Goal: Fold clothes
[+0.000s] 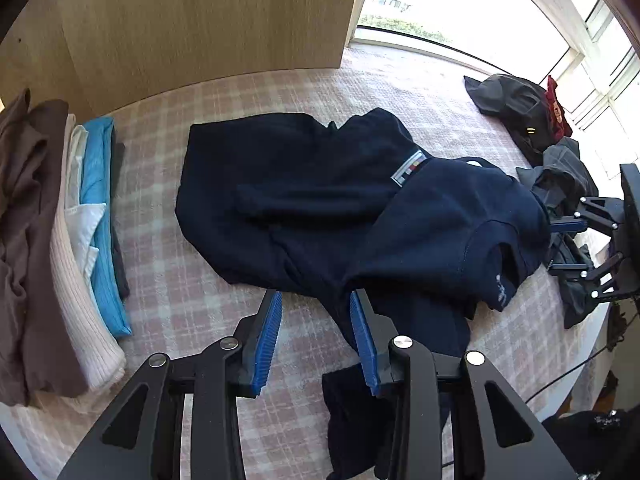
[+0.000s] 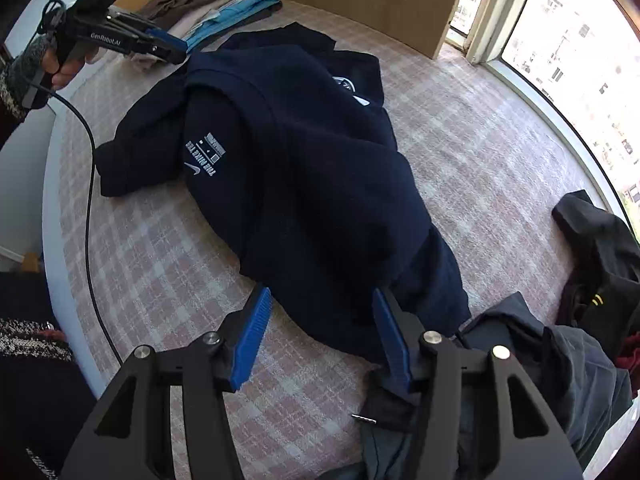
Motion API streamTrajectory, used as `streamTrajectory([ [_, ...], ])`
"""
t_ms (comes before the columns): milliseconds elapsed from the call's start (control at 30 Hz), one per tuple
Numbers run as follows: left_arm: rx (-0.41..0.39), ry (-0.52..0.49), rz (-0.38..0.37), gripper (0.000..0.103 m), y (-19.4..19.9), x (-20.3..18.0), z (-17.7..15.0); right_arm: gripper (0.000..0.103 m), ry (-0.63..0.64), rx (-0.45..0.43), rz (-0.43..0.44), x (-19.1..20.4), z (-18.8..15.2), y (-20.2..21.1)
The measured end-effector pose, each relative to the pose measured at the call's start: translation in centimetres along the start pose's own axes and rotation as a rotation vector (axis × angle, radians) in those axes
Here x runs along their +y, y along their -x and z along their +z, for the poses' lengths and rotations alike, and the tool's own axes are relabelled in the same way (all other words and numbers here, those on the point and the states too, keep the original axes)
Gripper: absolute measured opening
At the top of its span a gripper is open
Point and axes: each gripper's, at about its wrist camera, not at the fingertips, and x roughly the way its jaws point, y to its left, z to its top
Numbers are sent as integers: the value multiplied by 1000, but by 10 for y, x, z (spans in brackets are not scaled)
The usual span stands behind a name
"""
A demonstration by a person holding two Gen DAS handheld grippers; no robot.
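A navy T-shirt with white print lies rumpled on the pink plaid cover. It partly overlaps a darker navy garment that carries a striped label. My left gripper is open at the near edge of the navy cloth, holding nothing. It also shows in the right wrist view as the left gripper, held by a hand by the shirt's far corner. My right gripper is open, with the shirt's hem lying between its tips. In the left wrist view, the right gripper sits at the shirt's right side.
A stack of folded clothes, brown, cream, white and teal, lies at the left. A pile of dark unfolded clothes and a grey garment lie by the right gripper. A wooden cabinet and window stand behind. A cable trails along the edge.
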Motion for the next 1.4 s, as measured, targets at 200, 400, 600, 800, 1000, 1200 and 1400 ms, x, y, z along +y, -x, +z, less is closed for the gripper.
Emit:
streamTrajectory([
  [200, 0, -76, -76, 73, 0, -29, -25, 52, 155, 60, -132, 27, -4, -43],
  [400, 84, -58, -155, 9, -40, -45, -24, 24, -17, 20, 32, 3, 4, -43],
  [600, -57, -97, -193, 6, 21, -57, -36, 6, -228, -148, 68, -19, -11, 28],
  [800, -218, -90, -176, 6, 130, -60, -70, 4, -410, -320, 156, -21, -52, 147],
  [1000, -278, -173, -157, 4, 195, -59, -80, 9, -364, -405, 143, -5, -57, 230],
  [1200, -98, -262, -137, 51, 106, -76, -57, 72, -218, -152, -45, 0, -43, 105],
  [1400, 129, -392, -90, 52, 2, -123, -78, 72, -55, 5, -64, 12, -49, -1],
])
